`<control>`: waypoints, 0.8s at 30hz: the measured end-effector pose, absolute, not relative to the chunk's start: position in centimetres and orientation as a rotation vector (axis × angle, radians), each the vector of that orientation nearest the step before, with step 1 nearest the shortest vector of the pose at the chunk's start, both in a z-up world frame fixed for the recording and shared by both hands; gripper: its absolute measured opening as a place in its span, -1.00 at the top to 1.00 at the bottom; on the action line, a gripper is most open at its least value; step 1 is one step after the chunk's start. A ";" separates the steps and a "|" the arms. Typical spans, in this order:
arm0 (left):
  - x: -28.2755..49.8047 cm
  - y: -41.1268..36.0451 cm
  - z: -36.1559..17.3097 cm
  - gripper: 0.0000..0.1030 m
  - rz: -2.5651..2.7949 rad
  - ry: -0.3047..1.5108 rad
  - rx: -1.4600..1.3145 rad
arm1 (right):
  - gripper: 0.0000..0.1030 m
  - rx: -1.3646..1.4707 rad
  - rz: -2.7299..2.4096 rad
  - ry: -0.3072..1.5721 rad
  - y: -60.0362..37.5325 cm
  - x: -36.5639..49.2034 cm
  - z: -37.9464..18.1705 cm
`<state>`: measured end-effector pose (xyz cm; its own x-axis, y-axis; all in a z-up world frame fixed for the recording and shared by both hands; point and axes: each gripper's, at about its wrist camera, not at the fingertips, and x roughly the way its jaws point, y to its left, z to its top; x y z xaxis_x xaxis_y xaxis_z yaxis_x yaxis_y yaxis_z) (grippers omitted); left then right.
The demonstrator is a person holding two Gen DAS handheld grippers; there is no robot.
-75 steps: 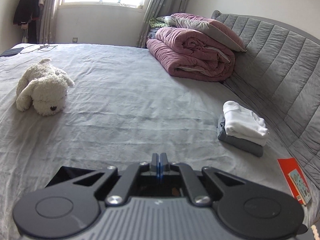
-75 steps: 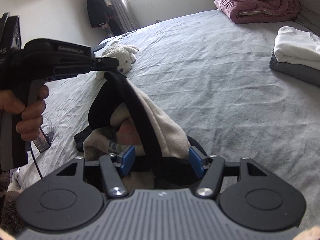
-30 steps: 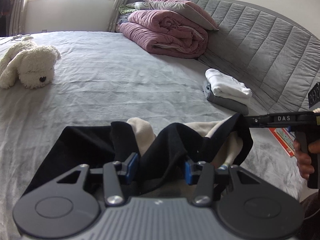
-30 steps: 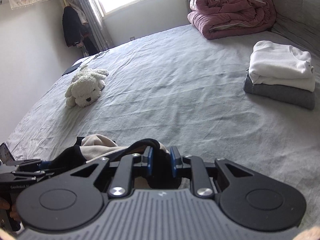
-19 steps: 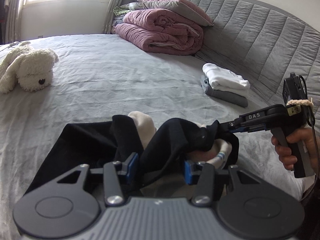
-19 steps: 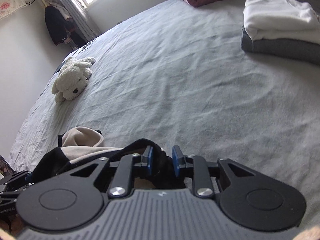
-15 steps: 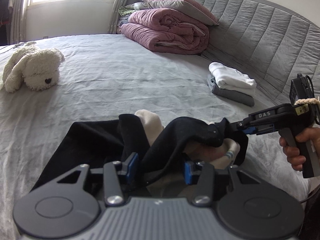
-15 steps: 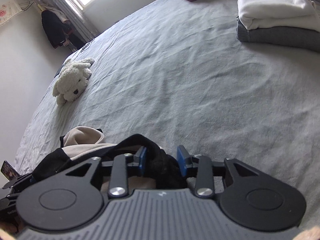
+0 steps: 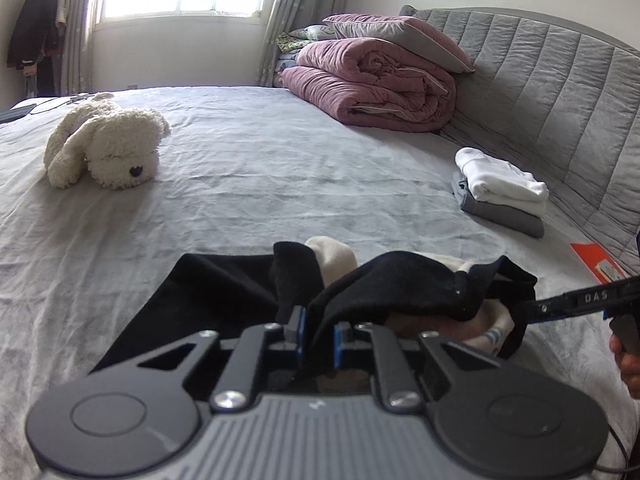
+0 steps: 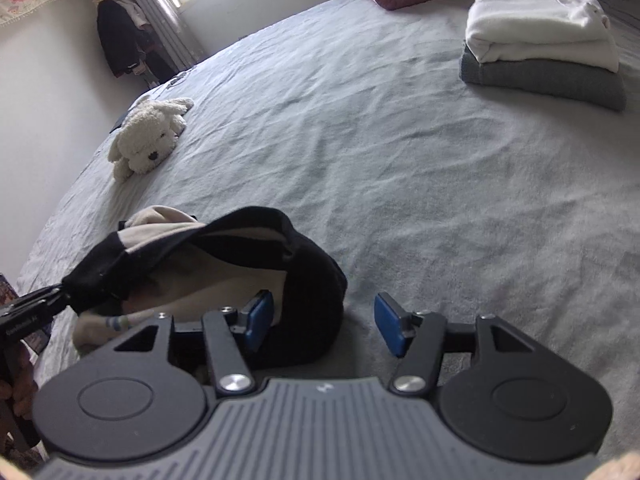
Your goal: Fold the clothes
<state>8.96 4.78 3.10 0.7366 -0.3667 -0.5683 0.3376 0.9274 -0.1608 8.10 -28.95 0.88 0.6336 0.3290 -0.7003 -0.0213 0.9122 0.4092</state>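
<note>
Having just closed, the left hand-held gripper (image 9: 318, 330) pinches the black garment (image 9: 392, 288); the right hand-held gripper (image 10: 323, 325) has released it, apart.

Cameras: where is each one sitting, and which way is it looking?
Left wrist: rides on the left gripper, looking across the bed at the headboard; its jaws, just closing, pinch the black garment; the right gripper enters from the right.
Right wrist: rides on the right gripper, facing the window corner; its jaws have just been opening, loose beside the garment.
Both show the plush dog, folded stack and pink quilt.
</note>
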 end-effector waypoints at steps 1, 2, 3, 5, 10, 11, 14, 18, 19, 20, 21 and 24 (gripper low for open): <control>8.9 4.7 3.4 0.79 -0.373 0.625 -0.042 | 0.08 0.397 0.204 0.862 -28.9 8.2 0.5; 8.8 4.5 3.7 0.80 -0.358 0.613 -0.034 | 0.52 0.407 0.210 0.855 -28.8 8.3 0.5; 8.7 4.5 4.2 0.81 -0.344 0.597 -0.023 | 0.70 0.415 0.219 0.847 -28.6 8.5 0.5; 8.5 4.4 5.3 0.82 -0.318 0.563 -0.001 | 0.74 0.393 0.198 0.802 -28.2 8.4 1.4; 8.7 4.5 8.2 0.83 -0.259 0.488 0.036 | 0.90 0.328 0.129 0.667 -28.2 8.0 4.9; 8.9 4.6 8.8 0.95 -0.249 0.473 0.040 | 0.90 0.327 0.120 0.642 -28.4 8.1 5.6; 9.8 4.6 10.4 0.96 -0.234 0.439 0.048 | 0.90 0.344 0.102 0.586 -29.0 8.9 7.6; 11.9 3.6 11.7 0.96 -0.222 0.414 0.064 | 0.91 0.313 0.081 0.544 -29.0 10.7 9.6; 12.5 3.3 11.8 0.96 -0.218 0.410 0.069 | 0.91 0.295 0.074 0.532 -28.9 11.2 10.0; 13.2 3.1 11.9 0.96 -0.214 0.408 0.073 | 0.91 0.270 0.065 0.518 -28.7 11.8 10.5; 13.8 2.8 12.0 0.96 -0.209 0.408 0.074 | 0.91 0.243 0.056 0.504 -28.5 12.4 10.9; 16.1 2.5 12.0 0.96 -0.193 0.419 0.065 | 0.91 0.178 0.038 0.471 -28.2 14.5 11.7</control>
<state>16.07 2.47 11.98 0.8957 -0.1726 -0.4098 0.1993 0.9797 0.0228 14.51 -28.23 11.73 0.8907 0.0774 -0.4479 0.0048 0.9837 0.1795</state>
